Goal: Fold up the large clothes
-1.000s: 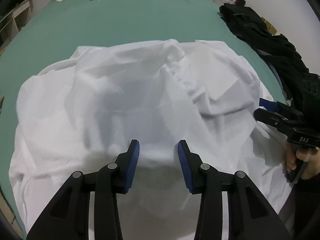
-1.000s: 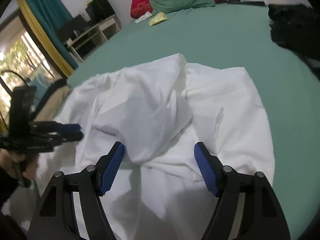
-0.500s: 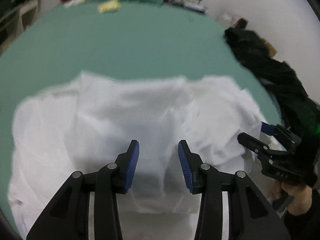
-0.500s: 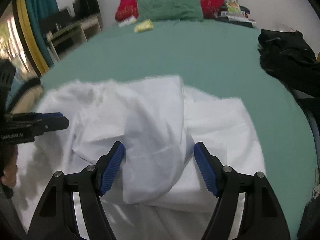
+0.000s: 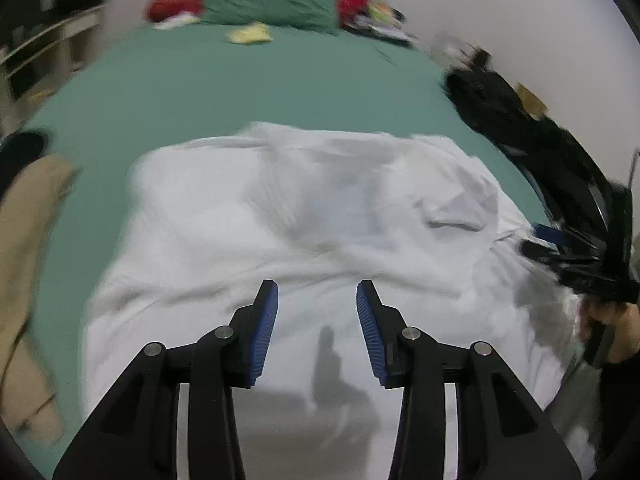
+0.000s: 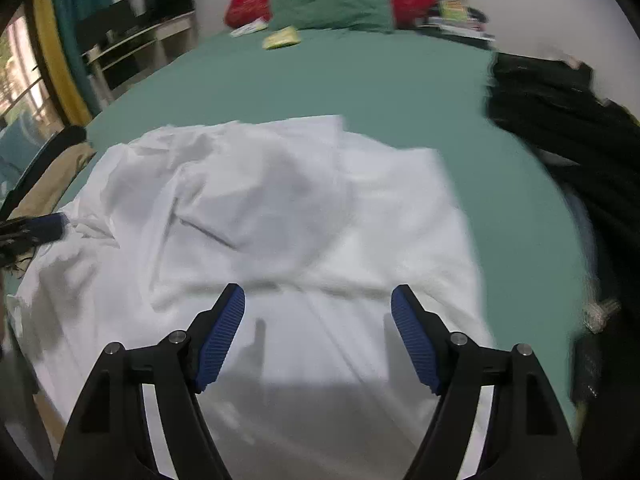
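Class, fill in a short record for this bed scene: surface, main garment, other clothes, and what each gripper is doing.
surface: green bed sheet
main garment: white garment, rumpled, spread on the sheet
other clothes: black clothes near the bed's right side; tan garment at its left edge
pillows: green pillow against red pillow
left gripper: jaws apart, nothing between them
right gripper: jaws just opened wider, nothing between them
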### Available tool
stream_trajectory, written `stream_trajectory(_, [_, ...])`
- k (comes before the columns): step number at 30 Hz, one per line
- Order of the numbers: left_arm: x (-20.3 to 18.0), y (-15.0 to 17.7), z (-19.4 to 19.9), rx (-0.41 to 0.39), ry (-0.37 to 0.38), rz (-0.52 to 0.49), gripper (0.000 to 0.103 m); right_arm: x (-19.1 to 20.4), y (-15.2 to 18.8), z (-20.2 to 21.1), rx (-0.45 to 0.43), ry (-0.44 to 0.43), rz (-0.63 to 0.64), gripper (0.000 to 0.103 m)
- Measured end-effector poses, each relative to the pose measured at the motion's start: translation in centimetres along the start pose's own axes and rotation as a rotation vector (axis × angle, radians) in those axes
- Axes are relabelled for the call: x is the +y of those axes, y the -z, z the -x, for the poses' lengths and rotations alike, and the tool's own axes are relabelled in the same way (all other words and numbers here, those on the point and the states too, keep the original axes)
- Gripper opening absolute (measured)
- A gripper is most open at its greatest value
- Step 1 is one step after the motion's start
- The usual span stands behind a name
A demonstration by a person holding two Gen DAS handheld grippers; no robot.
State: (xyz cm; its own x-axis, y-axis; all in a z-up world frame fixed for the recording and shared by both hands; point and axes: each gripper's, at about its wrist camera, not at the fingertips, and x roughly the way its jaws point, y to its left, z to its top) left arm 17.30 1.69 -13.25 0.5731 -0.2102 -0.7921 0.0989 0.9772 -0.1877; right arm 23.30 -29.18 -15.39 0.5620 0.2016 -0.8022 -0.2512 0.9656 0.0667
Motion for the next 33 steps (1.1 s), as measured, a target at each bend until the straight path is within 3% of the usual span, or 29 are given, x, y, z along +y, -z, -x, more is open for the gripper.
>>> stream_trajectory(5, [7.1, 4.6, 5.6, -0.047, -0.111, 0.13, 0.057, -5.0, 3.7, 4.3, 0.032, 0.065, -0.086, 0.076])
stream_trajectory(10, [11.8, 8.0, 7.8, -0.006, -0.168, 0.197, 0.063, -9.1, 6.9, 6.1, 0.102, 0.096, -0.188, 0.076])
stream_trajectory(15, [12.6, 10.1, 6.2, 0.098, -0.138, 0.234, 0.065, -10.8, 10.1, 5.1, 0.21, 0.01, -0.284, 0.076])
stream_trajectory(18, [13.0, 11.3, 4.1, 0.207, -0.133, 0.267, 0.065, -10.8, 11.0, 5.3, 0.19, -0.001, -0.288, 0.076])
stream_trajectory(22, [11.7, 11.6, 4.0, 0.226, -0.19, 0.178, 0.065, -9.5, 11.9, 5.3, 0.218, -0.004, -0.268, 0.075])
stream_trajectory(25, [11.0, 11.8, 3.8, 0.231, -0.22, 0.139, 0.065, -8.1, 12.2, 5.3, 0.236, 0.031, -0.226, 0.056])
stream_trajectory(26, [10.9, 11.8, 3.8, 0.233, -0.22, 0.132, 0.063, -8.0, 12.3, 5.5, 0.231, 0.031, -0.23, 0.043])
stream_trajectory(27, [10.8, 11.7, 3.9, 0.233, -0.212, 0.128, 0.045, -8.0, 12.5, 5.7, 0.226, 0.025, -0.239, 0.032])
stream_trajectory(28, [10.6, 11.8, 3.9, 0.235, -0.202, 0.123, 0.033, -8.2, 12.8, 6.0, 0.219, 0.005, -0.255, 0.028])
stream_trajectory(29, [10.5, 11.8, 4.0, 0.232, -0.201, 0.121, 0.008, -8.2, 13.0, 6.2, 0.217, -0.017, -0.267, 0.016])
stream_trajectory(30, [10.5, 11.9, 4.2, 0.233, -0.174, 0.131, 0.004, -8.2, 13.2, 6.4, 0.219, -0.056, -0.283, 0.008])
stream_trajectory(33, [10.9, 11.9, 5.6, 0.194, -0.151, 0.153, 0.004, -7.6, 13.5, 6.8, 0.211, -0.071, -0.278, 0.006])
